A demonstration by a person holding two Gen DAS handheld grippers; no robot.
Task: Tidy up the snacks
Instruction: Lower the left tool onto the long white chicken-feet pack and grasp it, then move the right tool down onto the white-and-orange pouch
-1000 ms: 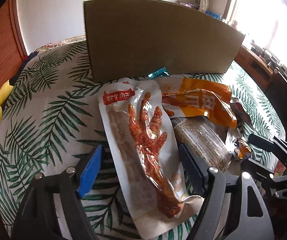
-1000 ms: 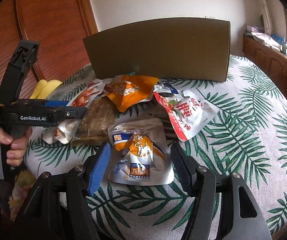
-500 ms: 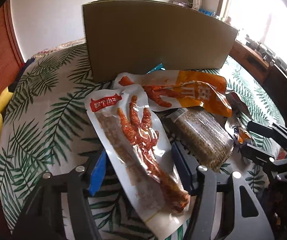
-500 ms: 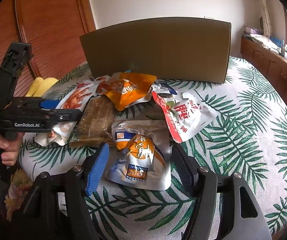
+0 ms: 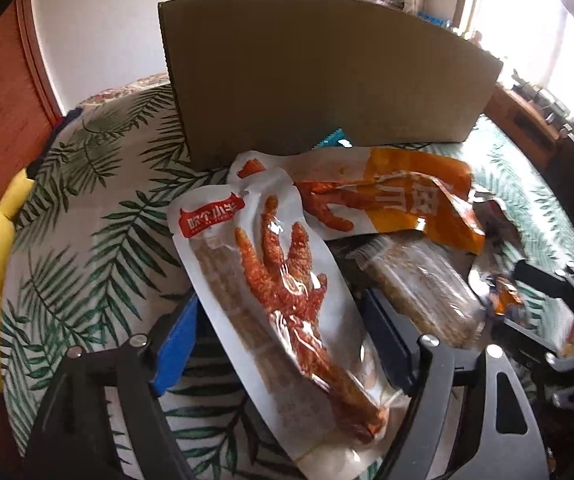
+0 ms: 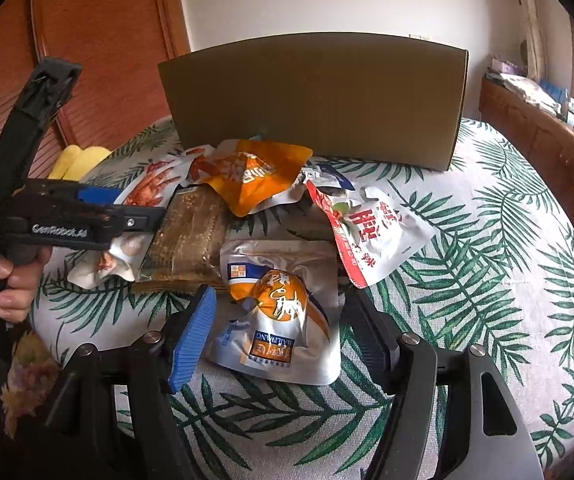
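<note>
Snacks lie in a loose heap at the centre of both frames, on the leaf-print cloth [image 6: 487,280] of your desk, just in front of an upright cardboard box [image 5: 319,76]. In the left wrist view, your left claw [image 5: 283,332] is open, its blue pad at lower left and its dark pad at lower right, and the long chicken-foot packet [image 5: 271,292] runs diagonally between them — whether either pad touches the packet cannot be told. Above and right of that packet lies an orange pouch [image 5: 419,208], overlapping a clear pack of brown sesame bars [image 5: 423,292]. At the right edge of the same frame you can see your right claw [image 5: 527,296] from the side, fingers spread.

In the right wrist view, your right claw is open too, straddling a silver-and-orange pouch [image 6: 283,312] that rests flat on the cloth at lower centre; a gap shows on each side of it. A red-and-white pouch [image 6: 375,236] lies just right of centre, partly resting over the heap, and the orange pouch sits above it, near the box. Your left hand [image 6: 11,280] grips the handle of the left claw at the left edge — beyond it, a yellow object [image 6: 79,160] lies at the cloth's far edge.
</note>
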